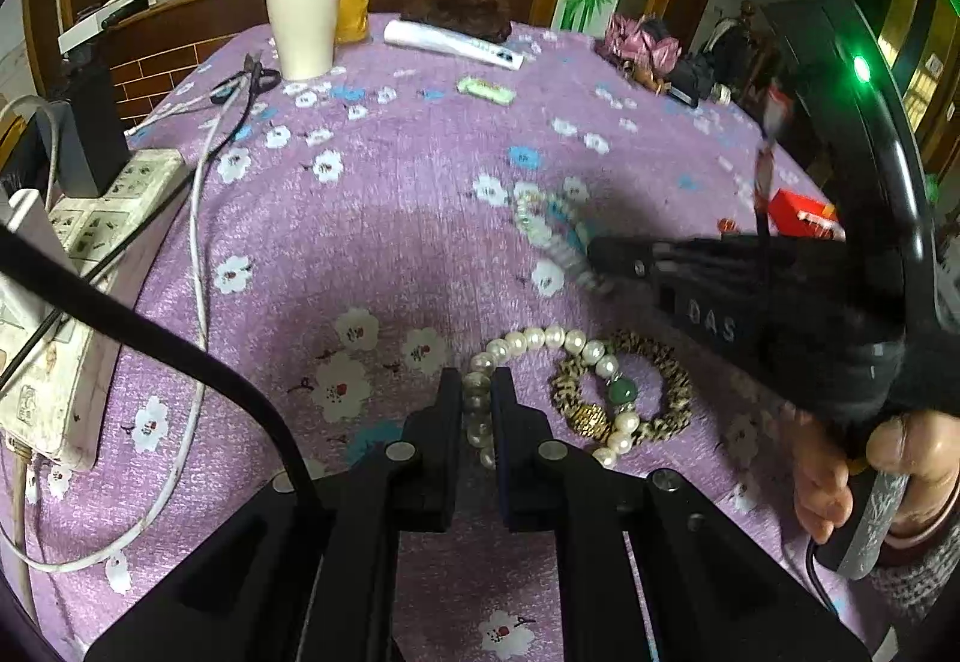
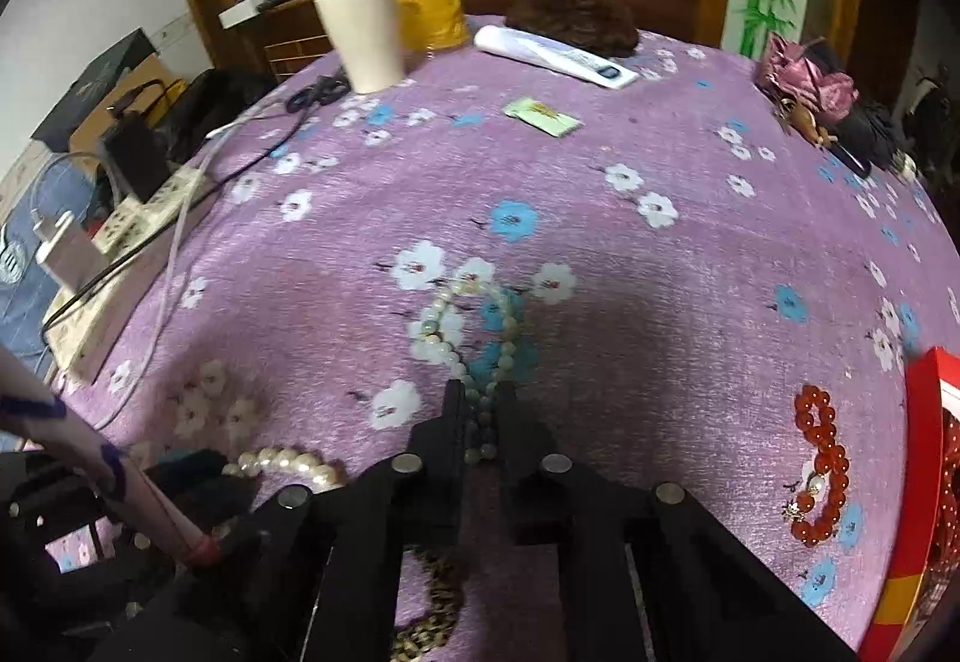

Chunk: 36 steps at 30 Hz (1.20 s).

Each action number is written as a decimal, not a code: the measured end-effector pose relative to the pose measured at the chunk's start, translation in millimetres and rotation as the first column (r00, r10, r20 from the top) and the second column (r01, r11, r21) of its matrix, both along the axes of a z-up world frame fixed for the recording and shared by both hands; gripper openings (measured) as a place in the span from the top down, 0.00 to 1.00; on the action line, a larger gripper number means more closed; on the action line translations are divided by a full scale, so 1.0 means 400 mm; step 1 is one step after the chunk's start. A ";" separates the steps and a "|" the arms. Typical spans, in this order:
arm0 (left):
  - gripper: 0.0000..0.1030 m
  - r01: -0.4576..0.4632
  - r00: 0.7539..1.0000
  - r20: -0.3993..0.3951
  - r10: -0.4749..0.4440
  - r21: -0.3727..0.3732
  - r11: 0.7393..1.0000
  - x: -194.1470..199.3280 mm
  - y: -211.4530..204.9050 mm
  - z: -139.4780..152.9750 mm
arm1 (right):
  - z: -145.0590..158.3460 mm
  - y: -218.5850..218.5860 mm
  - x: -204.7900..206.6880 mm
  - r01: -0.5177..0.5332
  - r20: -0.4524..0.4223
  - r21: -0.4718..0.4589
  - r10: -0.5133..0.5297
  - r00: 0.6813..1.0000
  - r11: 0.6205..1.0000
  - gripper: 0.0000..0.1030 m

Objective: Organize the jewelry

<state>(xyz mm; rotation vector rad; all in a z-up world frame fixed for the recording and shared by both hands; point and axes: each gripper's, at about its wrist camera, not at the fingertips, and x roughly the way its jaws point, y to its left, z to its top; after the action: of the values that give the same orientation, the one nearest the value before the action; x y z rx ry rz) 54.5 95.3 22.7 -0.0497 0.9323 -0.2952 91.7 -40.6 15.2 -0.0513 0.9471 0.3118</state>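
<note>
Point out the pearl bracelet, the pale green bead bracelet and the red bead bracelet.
pearl bracelet (image 1: 543,339): left wrist view, top arc of pearls.
pale green bead bracelet (image 2: 441,314): right wrist view, left side of loop.
red bead bracelet (image 2: 835,473): right wrist view, right side beads.

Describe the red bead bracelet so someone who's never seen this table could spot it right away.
Start at the purple flowered tablecloth and go to its right edge, where a red box sits. Just left of the box lies the red bead bracelet, twisted into a figure eight. It is the only red strand; the others are white, pale green or speckled.
</note>
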 end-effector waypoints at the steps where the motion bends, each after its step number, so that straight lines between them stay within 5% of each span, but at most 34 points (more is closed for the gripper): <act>1: 0.91 -0.006 1.000 0.011 0.006 -0.023 1.000 -0.002 0.008 0.008 | 0.011 -0.003 -0.012 -0.007 0.007 0.013 0.007 1.000 1.000 1.00; 9: 0.92 -0.049 0.995 0.083 0.064 -0.164 0.985 -0.023 0.065 0.057 | 0.092 -0.032 -0.112 -0.029 0.079 0.047 0.025 0.997 0.998 1.00; 14: 0.91 -0.087 0.991 0.086 0.102 -0.169 0.982 -0.022 0.081 0.059 | 0.103 -0.044 -0.118 -0.024 0.084 0.057 0.019 0.996 0.998 0.99; 18: 0.91 -0.113 0.991 0.052 0.122 -0.149 0.982 -0.006 0.088 0.041 | 0.054 -0.049 -0.054 0.024 0.013 0.072 -0.025 1.000 0.997 0.70; 34: 0.91 -0.124 0.990 -0.079 0.117 -0.090 0.988 0.032 0.075 -0.026 | -0.018 0.078 0.022 -0.079 0.016 -0.044 0.080 0.997 0.996 0.70; 36: 0.91 -0.124 0.990 -0.078 0.117 -0.089 0.988 0.031 0.075 -0.026 | -0.017 0.080 0.028 -0.088 -0.001 -0.032 0.088 0.996 0.996 0.82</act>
<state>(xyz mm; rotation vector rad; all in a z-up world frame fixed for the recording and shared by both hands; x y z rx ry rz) 67.0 125.5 12.2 -0.2036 0.9831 -0.2262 103.1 -8.7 8.3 -0.1232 0.9508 0.3780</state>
